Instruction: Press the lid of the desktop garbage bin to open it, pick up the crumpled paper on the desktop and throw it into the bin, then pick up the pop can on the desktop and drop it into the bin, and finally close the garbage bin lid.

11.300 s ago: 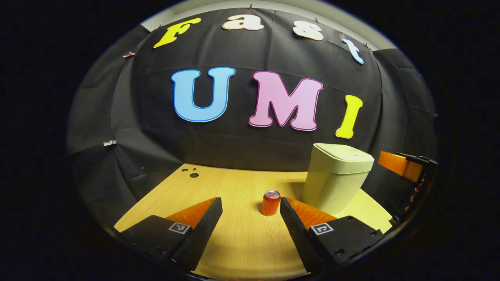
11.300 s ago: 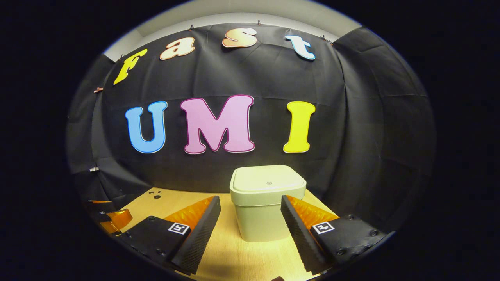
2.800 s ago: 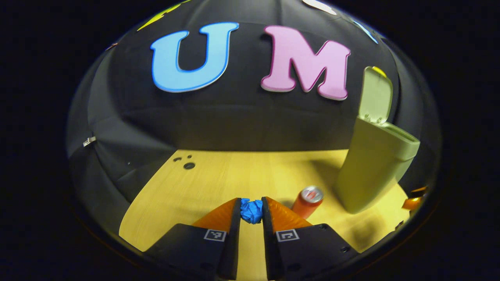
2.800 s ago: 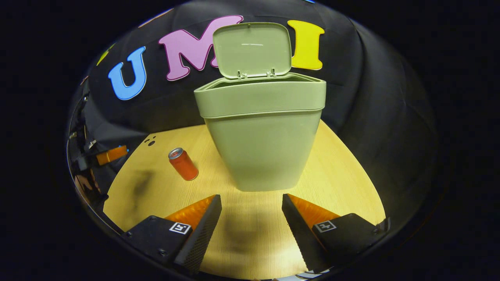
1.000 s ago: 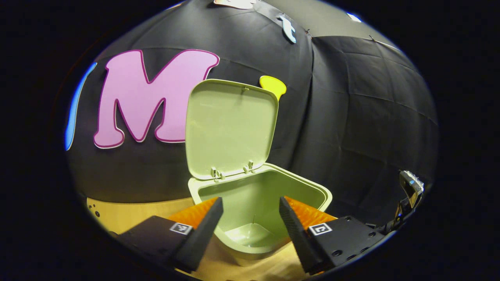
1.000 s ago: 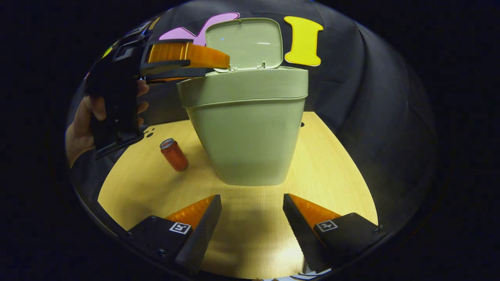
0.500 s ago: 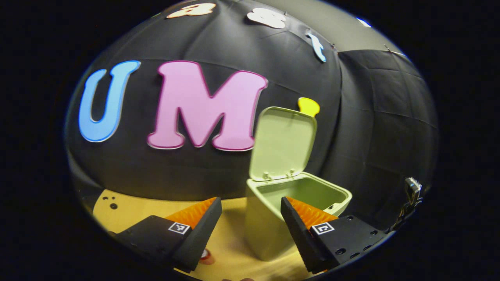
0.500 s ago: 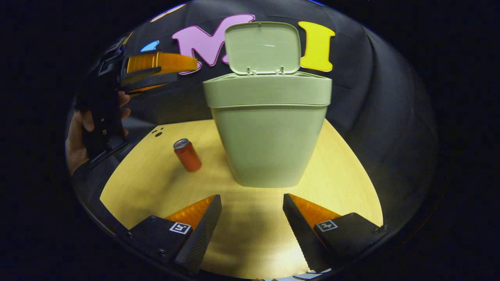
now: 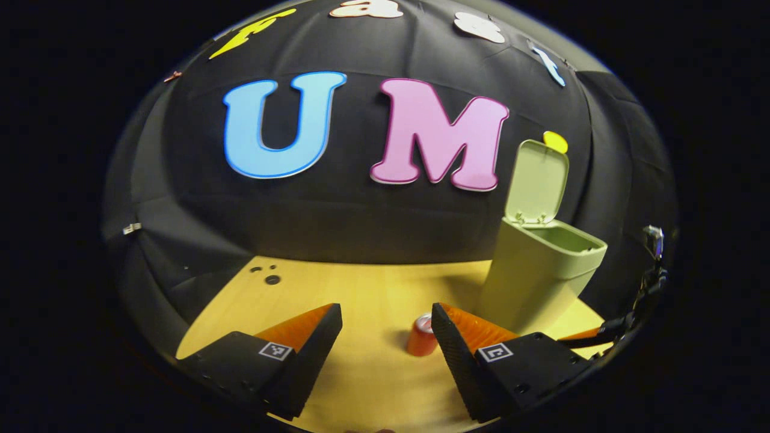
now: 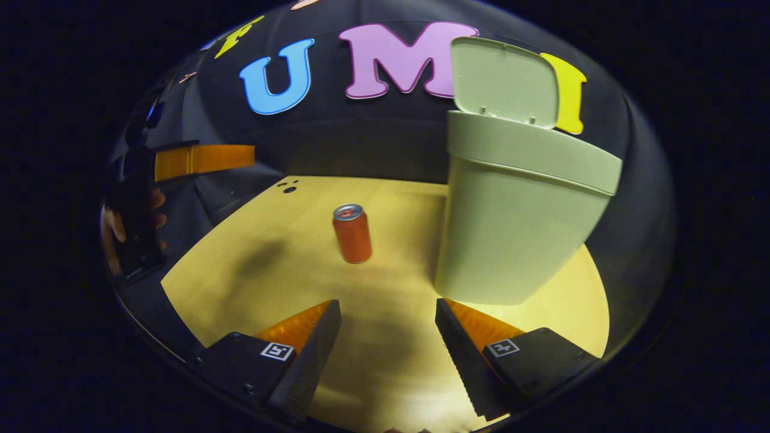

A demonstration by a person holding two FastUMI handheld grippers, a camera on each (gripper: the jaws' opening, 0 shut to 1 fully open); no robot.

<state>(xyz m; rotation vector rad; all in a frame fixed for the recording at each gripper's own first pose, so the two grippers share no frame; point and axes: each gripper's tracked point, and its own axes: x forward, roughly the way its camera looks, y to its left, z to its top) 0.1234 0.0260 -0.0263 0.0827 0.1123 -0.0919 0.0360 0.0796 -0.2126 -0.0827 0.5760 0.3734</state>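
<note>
The pale green garbage bin stands on the wooden desktop with its lid tipped up and back. An orange pop can stands upright to the bin's left. My left gripper is open with nothing between its fingers, and the can sits just past its right finger. My right gripper is open above the desk's near part, with the can ahead on the left and the bin ahead on the right. In the right gripper view the left gripper hangs at far left in a hand.
The black cloth wall closes off the back and sides of the desk. A few small dark holes mark the desk's far left corner. A cable hangs at the right edge of the left gripper view.
My left gripper has drawn back from over the bin's mouth and swung left, staying open. The right gripper view has shifted left, so the can now sits nearer its middle.
</note>
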